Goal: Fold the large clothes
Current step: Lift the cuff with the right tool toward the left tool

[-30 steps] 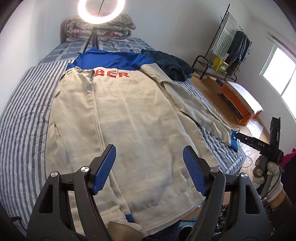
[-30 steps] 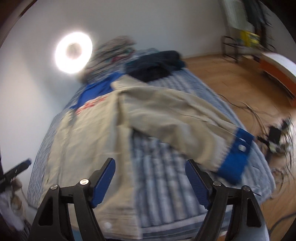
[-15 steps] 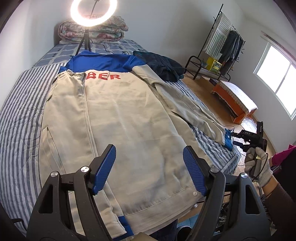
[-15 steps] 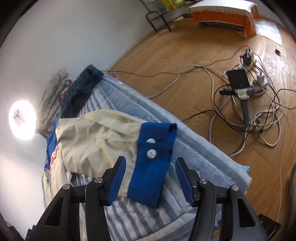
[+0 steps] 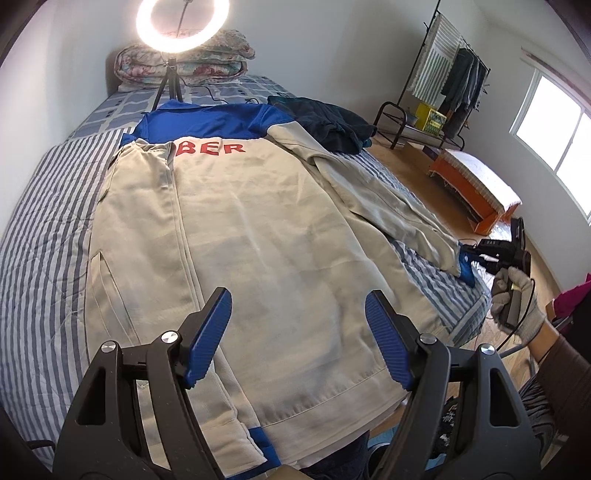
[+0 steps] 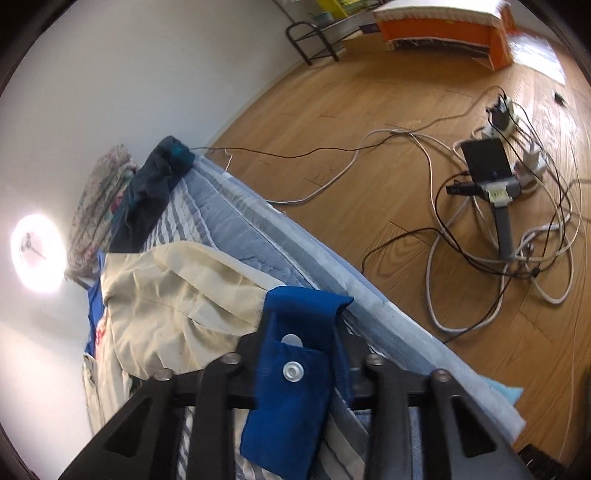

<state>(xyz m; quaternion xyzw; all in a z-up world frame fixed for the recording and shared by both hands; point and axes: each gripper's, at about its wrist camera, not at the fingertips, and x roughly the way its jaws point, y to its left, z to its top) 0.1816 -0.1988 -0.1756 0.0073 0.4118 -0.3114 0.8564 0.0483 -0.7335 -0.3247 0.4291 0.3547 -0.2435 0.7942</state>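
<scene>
One beige jacket (image 5: 258, 240) (blue-cuffed), seemingly back-up

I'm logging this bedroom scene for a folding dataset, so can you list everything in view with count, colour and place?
jacket: one, beige with blue yoke and red letters, spread on the bed
sleeve cuff: one, blue with snaps, at the bed's edge
bed: one, blue-and-white striped cover
dark garment: one, navy, far side of bed
folded quilt: one, floral, by the wall
ring light: one, lit white, on a tripod
clothes rack: one, black, by the wall
bench: one, orange, near the window
cables: a tangle, white and black, on the wood floor
left gripper: jaws open above the jacket
right gripper: jaws closing around the sleeve cuff
gloved hand: one, holding the right gripper
</scene>
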